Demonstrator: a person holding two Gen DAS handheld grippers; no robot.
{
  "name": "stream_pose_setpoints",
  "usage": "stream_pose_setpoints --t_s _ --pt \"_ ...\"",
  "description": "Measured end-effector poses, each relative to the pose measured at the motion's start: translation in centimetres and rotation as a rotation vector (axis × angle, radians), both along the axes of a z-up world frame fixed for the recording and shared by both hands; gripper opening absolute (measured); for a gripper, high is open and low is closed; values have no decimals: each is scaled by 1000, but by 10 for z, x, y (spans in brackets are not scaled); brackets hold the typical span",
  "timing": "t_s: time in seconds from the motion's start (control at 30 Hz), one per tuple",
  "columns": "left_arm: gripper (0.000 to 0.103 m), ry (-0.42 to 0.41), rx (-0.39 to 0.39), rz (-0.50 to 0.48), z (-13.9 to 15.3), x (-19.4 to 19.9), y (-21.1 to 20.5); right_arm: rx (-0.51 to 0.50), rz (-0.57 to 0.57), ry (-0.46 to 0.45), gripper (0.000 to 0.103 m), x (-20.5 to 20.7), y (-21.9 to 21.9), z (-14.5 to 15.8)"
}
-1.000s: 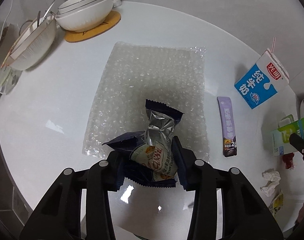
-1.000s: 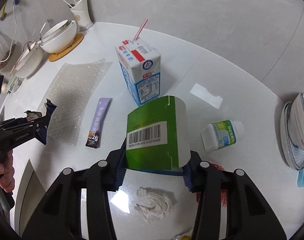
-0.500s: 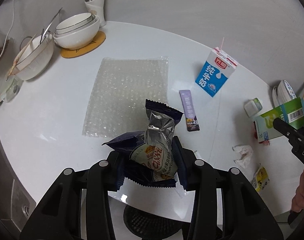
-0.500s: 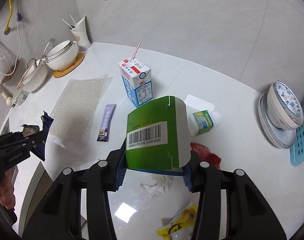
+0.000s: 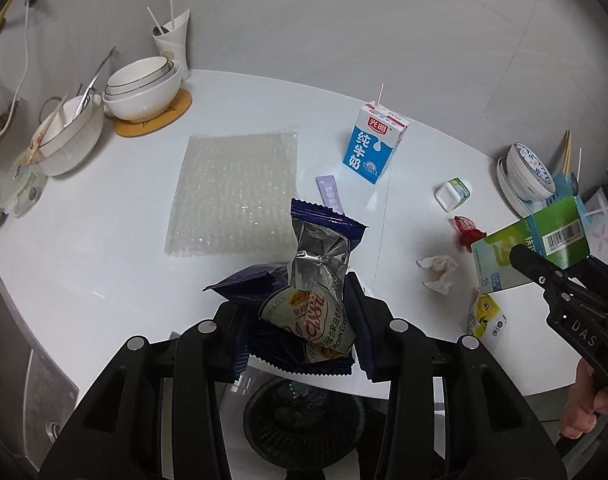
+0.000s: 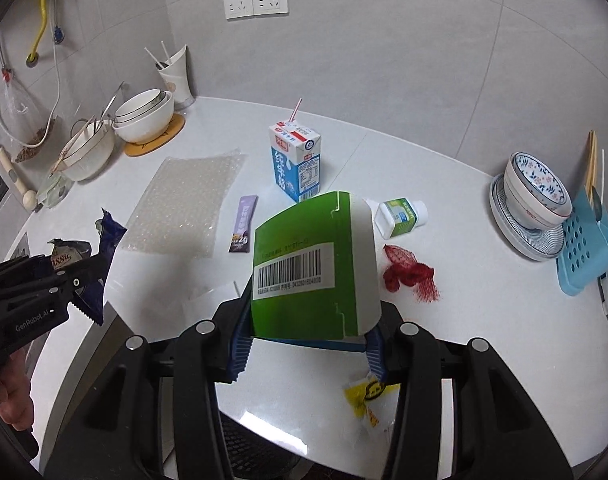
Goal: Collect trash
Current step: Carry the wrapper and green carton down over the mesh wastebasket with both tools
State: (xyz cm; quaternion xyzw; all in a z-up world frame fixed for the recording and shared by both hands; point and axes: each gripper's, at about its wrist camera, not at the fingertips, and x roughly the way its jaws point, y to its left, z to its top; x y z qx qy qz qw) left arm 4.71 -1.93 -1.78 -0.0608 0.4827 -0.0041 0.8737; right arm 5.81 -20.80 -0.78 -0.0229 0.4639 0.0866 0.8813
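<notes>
My left gripper [image 5: 304,320] is shut on a crumpled blue and silver snack wrapper [image 5: 316,280], held above the white table's front edge; it also shows in the right wrist view [image 6: 84,272]. My right gripper [image 6: 308,344] is shut on a green carton [image 6: 312,268], held above the table; the carton also shows in the left wrist view [image 5: 532,248]. On the table lie a bubble wrap sheet [image 5: 236,192], a blue milk carton [image 5: 374,148], a purple sachet [image 6: 244,224], a small white bottle [image 6: 400,216], red netting [image 6: 408,272], a crumpled tissue [image 5: 438,270] and a yellow wrapper [image 6: 366,396].
A dark mesh bin [image 5: 300,416] sits below the table's front edge. Stacked white bowls [image 5: 144,84] on a coaster and a cup with straws [image 5: 172,44] stand at the back left. A patterned bowl on plates [image 6: 532,196] and a blue rack [image 6: 584,252] stand at the right.
Both grippers have risen and pulled back from the table with their loads, so more of the table, the wall and the bin below have come into view.
</notes>
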Motion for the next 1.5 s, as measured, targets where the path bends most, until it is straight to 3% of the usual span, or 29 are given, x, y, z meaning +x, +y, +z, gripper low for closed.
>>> stream_pose_setpoints --t_s 0.4,0.67,1.03,1.5 --pt "41 -12 -14 -40 7 -47 0 26 -27 -14 44 -56 2 11" --pt "41 -5 -12 -69 1 -67 -4 2 -12 31 44 -78 5 -2" --pt "41 57 -34 -84 -34 -97 -5 22 -70 -4 44 -108 -6 -10" --pt "41 90 -55 -74 -73 -137 -6 37 -31 70 44 -148 -3 -51"
